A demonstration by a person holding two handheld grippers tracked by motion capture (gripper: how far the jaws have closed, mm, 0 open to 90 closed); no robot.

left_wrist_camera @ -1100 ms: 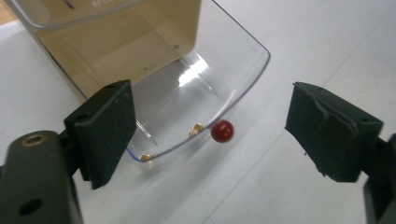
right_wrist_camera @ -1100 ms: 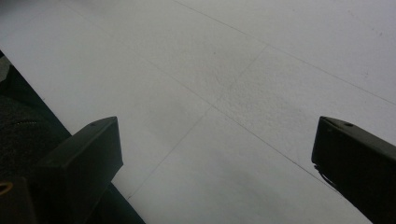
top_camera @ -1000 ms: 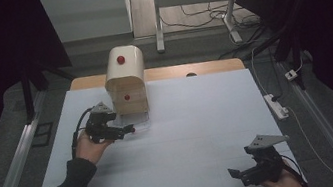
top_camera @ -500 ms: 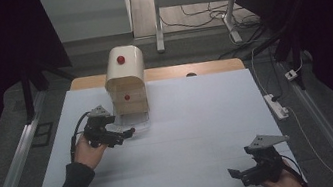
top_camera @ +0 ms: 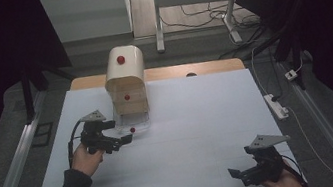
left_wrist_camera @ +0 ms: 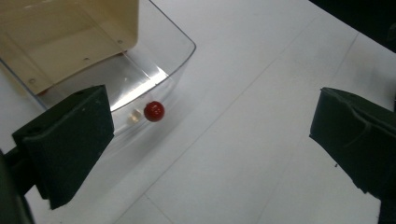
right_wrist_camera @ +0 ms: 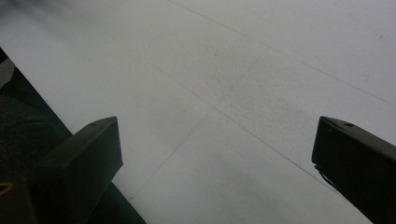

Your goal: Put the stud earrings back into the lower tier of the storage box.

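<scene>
— What do we see from the high view?

— We see a white table (top_camera: pixel 196 134) with a cream cabinet (top_camera: pixel 125 80) standing near its far edge, left of the middle. It has a rounded top, a red knob up high and another on its front. A clear drawer (top_camera: pixel 132 125) sticks out from its base toward the near edge, with a small red knob (top_camera: pixel 132 129) on its front. The left tool (top_camera: pixel 124 140) sits just beside that drawer, on its near-left side, held by a hand (top_camera: pixel 86 159) in a dark sleeve. The right tool (top_camera: pixel 238 173) rests low at the near right corner, well apart from the cabinet.

— And the left gripper view?

— We look along two black jaws standing wide apart, nothing between them but table. The drawer (left_wrist_camera: pixel 116 79) lies ahead and to the left, its rounded clear front open to view, and its red knob (left_wrist_camera: pixel 154 110) is just past the left jaw — near it, not touching.

— The right gripper view?

— Again we find the jaws spread wide, holding nothing. Under them is bare white table (right_wrist_camera: pixel 233 93) crossed by faint lines, with the table's dark edge at lower left.
</scene>
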